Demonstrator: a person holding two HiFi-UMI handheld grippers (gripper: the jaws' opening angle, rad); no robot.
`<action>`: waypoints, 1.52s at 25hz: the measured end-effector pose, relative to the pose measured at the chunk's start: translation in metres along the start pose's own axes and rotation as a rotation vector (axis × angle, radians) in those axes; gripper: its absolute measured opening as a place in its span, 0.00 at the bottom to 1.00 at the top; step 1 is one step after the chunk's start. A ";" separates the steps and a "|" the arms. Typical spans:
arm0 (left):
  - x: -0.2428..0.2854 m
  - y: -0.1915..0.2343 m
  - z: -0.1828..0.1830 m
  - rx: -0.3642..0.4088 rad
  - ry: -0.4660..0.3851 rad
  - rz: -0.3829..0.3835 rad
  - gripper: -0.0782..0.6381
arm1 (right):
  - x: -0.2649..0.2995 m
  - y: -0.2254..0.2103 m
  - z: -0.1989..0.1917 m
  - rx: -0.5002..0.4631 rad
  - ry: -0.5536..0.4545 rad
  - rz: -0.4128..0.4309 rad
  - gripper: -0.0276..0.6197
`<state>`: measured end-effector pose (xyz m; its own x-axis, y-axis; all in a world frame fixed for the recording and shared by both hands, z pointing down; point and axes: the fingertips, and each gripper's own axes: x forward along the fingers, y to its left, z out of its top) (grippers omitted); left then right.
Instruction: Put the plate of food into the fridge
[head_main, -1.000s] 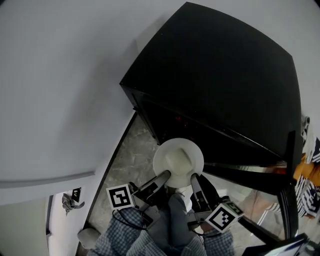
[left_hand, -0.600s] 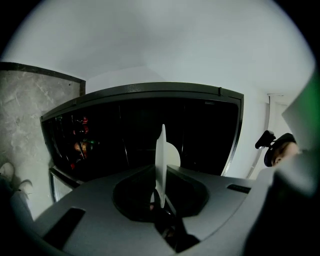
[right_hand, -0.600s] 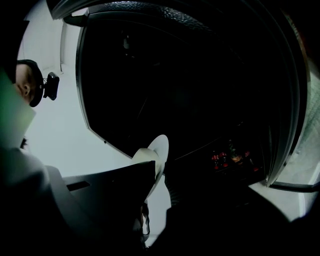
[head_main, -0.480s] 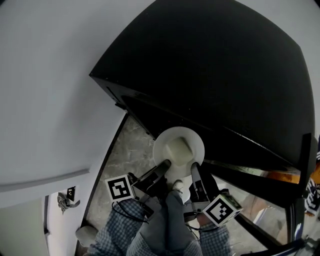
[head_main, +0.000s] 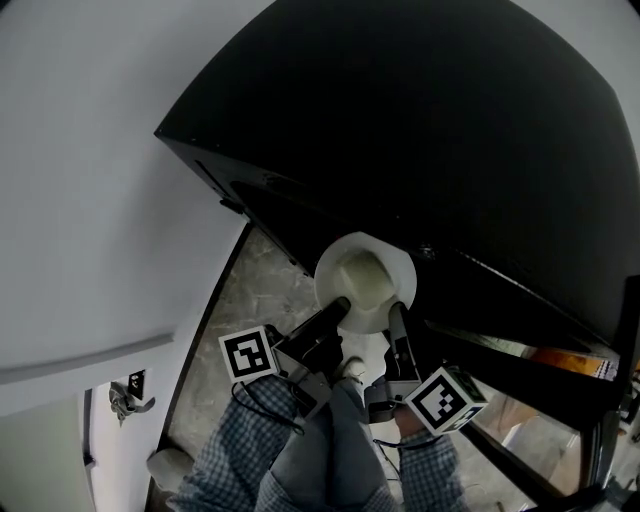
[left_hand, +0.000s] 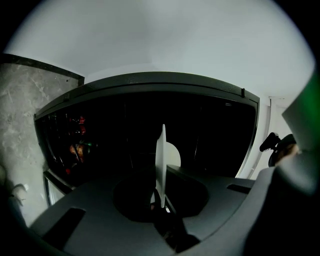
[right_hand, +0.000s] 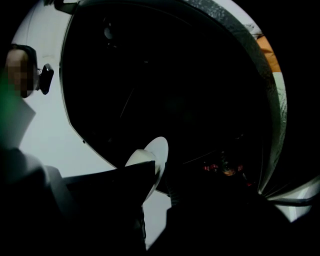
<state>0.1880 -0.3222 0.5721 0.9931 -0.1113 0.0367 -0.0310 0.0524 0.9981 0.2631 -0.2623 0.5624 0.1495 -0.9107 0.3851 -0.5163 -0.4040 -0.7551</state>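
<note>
A white plate (head_main: 332, 262) carrying a pale lump of food (head_main: 368, 283) hangs level in front of the dark opening of the black fridge (head_main: 450, 150). My left gripper (head_main: 340, 305) is shut on the plate's near left rim. My right gripper (head_main: 398, 315) is shut on its near right rim. In the left gripper view the plate (left_hand: 160, 160) shows edge-on between the jaws, with the food (left_hand: 173, 155) beside it. In the right gripper view the plate (right_hand: 161, 147) and the food (right_hand: 141, 157) sit just past the dark jaws. The fridge's inside is too dark to make out shelves.
Small red and orange items (left_hand: 77, 150) glow inside the fridge at one side. The open fridge door (head_main: 560, 400) stands to the right, with an orange item (head_main: 570, 360) in it. Below lies marbled floor (head_main: 265, 290), and a white wall (head_main: 90, 200) runs on the left. The person's legs (head_main: 330, 450) are under the grippers.
Both grippers have carried the plate forward and downward toward the fridge opening. The fridge now fills more of the head view. Both grips are unchanged.
</note>
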 end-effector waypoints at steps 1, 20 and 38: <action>0.002 0.002 0.001 0.000 0.003 0.002 0.16 | 0.002 -0.001 0.001 -0.008 -0.001 -0.003 0.14; 0.039 0.038 0.023 -0.023 -0.036 0.015 0.15 | 0.035 -0.031 0.007 -0.147 -0.094 -0.192 0.14; 0.060 0.056 0.038 0.013 -0.074 0.091 0.15 | 0.037 -0.053 0.008 -0.236 -0.091 -0.343 0.16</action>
<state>0.2411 -0.3640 0.6319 0.9751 -0.1800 0.1298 -0.1221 0.0529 0.9911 0.3032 -0.2755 0.6123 0.4148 -0.7353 0.5359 -0.6014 -0.6636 -0.4450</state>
